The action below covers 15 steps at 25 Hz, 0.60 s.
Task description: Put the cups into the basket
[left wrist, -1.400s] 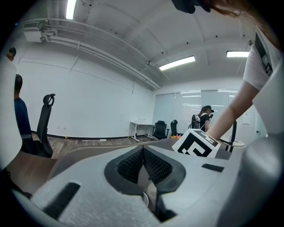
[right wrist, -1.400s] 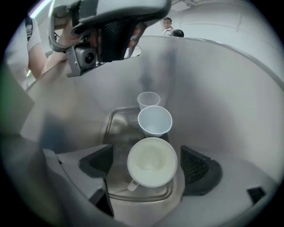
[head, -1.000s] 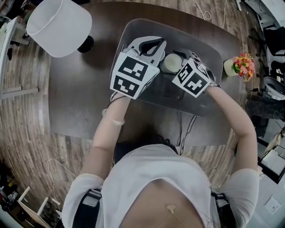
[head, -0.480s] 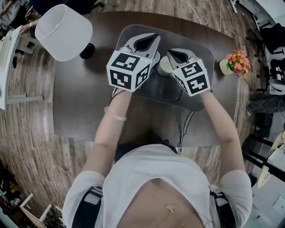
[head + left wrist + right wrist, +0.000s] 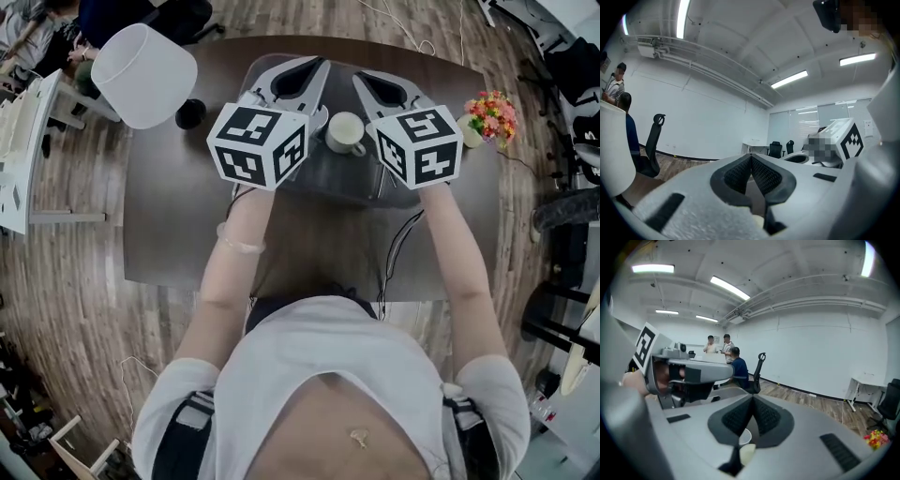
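Note:
A white cup (image 5: pixel 345 131) stands in the translucent grey basket (image 5: pixel 342 180) on the dark table; it shows again below the jaws in the right gripper view (image 5: pixel 744 437). My left gripper (image 5: pixel 317 66) is raised over the basket's left side, jaws shut and empty, its pads meeting (image 5: pixel 751 155). To the right of the cup my right gripper (image 5: pixel 362 79) is held up, also shut with nothing between its pads (image 5: pixel 752 397). Both point away from me, tilted upward. Neither touches the cup.
A lamp with a white shade (image 5: pixel 145 73) stands at the table's back left. A small pot of flowers (image 5: pixel 489 117) sits at the right edge. Cables (image 5: pixel 394 248) trail off the near edge. Office chairs and people are in the room beyond.
Both grippers have lifted from the basket and tilted upward. The right jaws, open beside the cup a second ago, have shut empty. The cup stays in the basket.

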{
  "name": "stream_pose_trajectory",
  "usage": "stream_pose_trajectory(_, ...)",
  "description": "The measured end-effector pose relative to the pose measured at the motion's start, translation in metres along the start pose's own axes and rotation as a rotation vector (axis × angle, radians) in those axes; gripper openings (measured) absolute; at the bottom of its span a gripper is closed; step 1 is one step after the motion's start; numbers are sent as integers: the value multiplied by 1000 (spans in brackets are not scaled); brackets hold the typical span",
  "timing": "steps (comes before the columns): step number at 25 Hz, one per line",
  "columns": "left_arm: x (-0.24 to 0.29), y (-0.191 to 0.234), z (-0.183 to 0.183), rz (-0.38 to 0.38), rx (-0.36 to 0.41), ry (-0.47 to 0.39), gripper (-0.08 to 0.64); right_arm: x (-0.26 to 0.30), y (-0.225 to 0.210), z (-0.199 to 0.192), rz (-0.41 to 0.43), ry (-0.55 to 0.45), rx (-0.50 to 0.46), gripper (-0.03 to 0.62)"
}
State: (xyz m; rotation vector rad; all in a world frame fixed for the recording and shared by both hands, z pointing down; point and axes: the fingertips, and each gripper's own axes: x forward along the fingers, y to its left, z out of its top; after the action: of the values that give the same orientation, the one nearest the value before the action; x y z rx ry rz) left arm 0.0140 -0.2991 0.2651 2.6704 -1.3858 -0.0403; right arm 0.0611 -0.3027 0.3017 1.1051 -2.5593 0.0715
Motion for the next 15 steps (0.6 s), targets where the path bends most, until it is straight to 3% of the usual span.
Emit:
stream_pose_trajectory(6, -25, -25, 13, 11, 35, -41, 9, -44, 15, 26, -26, -75, -24, 12)
stream_pose_trajectory(10, -41, -36, 8, 17, 35, -42, 9, -65, 24, 19, -70, -82, -55, 12)
stream_pose_trajectory(15, -55, -52, 0, 23, 68, -45, 9, -92, 28, 9, -102, -97, -22, 12)
